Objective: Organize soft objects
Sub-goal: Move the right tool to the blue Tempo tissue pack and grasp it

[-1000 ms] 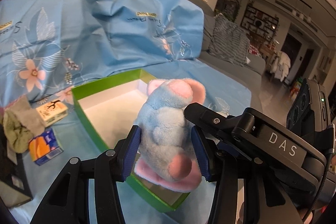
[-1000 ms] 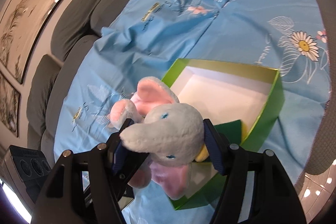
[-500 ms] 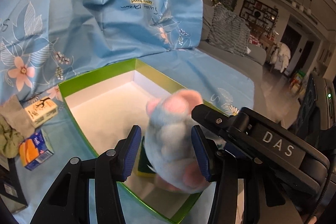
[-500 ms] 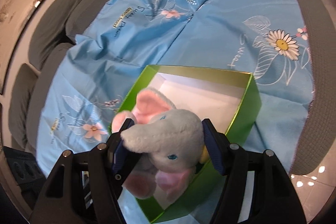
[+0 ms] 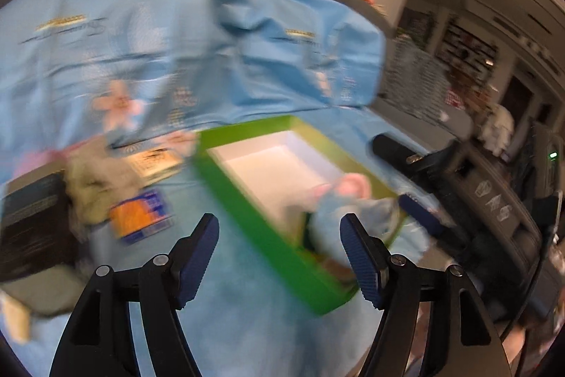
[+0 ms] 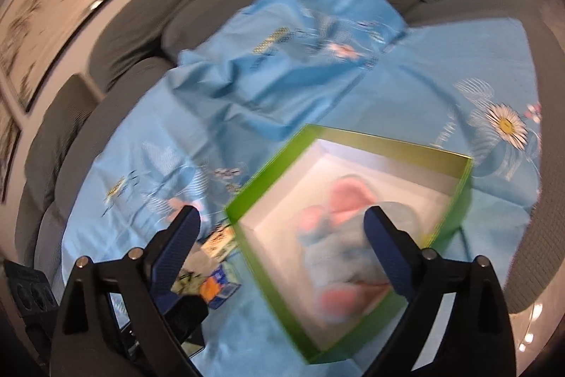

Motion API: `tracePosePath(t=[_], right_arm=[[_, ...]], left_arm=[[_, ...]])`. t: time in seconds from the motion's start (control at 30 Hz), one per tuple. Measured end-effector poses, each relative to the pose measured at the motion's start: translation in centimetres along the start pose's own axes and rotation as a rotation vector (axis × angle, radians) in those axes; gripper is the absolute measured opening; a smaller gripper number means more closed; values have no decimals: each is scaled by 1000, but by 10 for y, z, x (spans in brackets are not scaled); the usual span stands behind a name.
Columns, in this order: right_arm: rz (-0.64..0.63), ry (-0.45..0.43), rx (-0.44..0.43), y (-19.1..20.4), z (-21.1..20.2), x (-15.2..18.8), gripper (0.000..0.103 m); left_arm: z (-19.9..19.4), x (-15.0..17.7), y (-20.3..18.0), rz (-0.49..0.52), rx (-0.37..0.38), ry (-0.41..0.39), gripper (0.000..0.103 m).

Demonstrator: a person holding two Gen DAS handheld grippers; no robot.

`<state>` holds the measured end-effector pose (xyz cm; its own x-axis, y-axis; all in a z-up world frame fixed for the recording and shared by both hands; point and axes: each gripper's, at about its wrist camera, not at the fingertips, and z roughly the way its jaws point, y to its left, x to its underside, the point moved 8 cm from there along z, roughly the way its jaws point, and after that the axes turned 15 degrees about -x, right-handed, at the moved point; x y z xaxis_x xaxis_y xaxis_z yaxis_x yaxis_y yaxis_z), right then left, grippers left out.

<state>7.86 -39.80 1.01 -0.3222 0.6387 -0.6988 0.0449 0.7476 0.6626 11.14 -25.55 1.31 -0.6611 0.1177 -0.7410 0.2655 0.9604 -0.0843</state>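
inside green box plush elephant; both tongs just spread, empty; writing unreadable.

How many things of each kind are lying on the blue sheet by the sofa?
Green boxes: 1, the green box
Plush toys: 1, the elephant toy, inside the box
Small cartons: 2, the orange and blue carton and the pale carton
Crumpled cloths: 1, the olive cloth
Black boxes: 1, the black box
Total: 6

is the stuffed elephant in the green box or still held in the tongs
In the box. The stuffed elephant lies on the white floor of the green box, and the right tongs, which have just been opening, stand wide without pressing it.
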Motion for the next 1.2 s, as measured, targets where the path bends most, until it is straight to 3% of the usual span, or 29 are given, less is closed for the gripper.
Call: tracePosePath(t=[0.13, 0.33, 0.57, 0.67, 0.8, 0.93, 1.2], right_arm=[[-112, 59, -85, 42, 10, 14, 102], [-181, 244, -78, 73, 52, 55, 102], [-259, 471, -35, 90, 115, 109, 99], [-293, 560, 13, 85, 141, 129, 97], [-376, 628, 60, 83, 173, 145, 96], [-412, 700, 64, 76, 199, 157, 88], [-441, 731, 101, 56, 215, 172, 75]], left_arm=[[-18, 14, 67, -106, -128, 44, 72], [-37, 61, 157, -238, -262, 92, 72], [-30, 121, 224, -438, -304, 154, 72], [-22, 135, 237, -495, -310, 207, 72], [-20, 136, 244, -532, -309, 208, 72], [-23, 139, 253, -540, -327, 213, 72], [-25, 139, 262, -564, -328, 215, 72]])
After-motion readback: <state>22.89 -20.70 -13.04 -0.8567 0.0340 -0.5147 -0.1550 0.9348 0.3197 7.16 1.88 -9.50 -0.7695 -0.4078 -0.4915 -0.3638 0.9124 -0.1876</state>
